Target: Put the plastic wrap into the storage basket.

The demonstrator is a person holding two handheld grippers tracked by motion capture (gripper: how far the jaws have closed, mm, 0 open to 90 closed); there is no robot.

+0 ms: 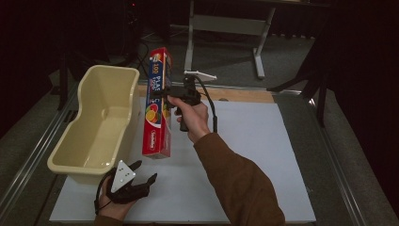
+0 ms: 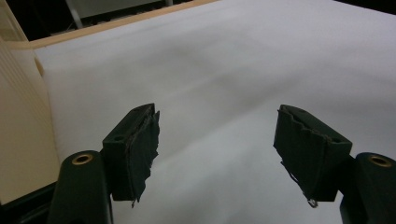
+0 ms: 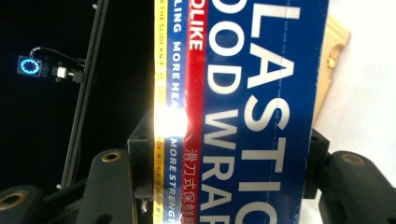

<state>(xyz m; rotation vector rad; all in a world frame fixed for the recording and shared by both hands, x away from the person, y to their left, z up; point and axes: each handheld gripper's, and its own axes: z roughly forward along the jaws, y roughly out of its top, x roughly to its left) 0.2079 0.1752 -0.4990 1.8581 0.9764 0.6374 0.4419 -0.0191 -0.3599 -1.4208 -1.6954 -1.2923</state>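
Right gripper [image 1: 165, 96] jaws clamped on the plastic food wrap box [image 1: 157, 103], held upright in the air over the white board [image 1: 244, 155], just right of the cream plastic tub [image 1: 101, 122]. Left gripper [image 1: 141, 176] jaws open, nothing between them, resting low at the near left corner of the board, near the tub's near end.
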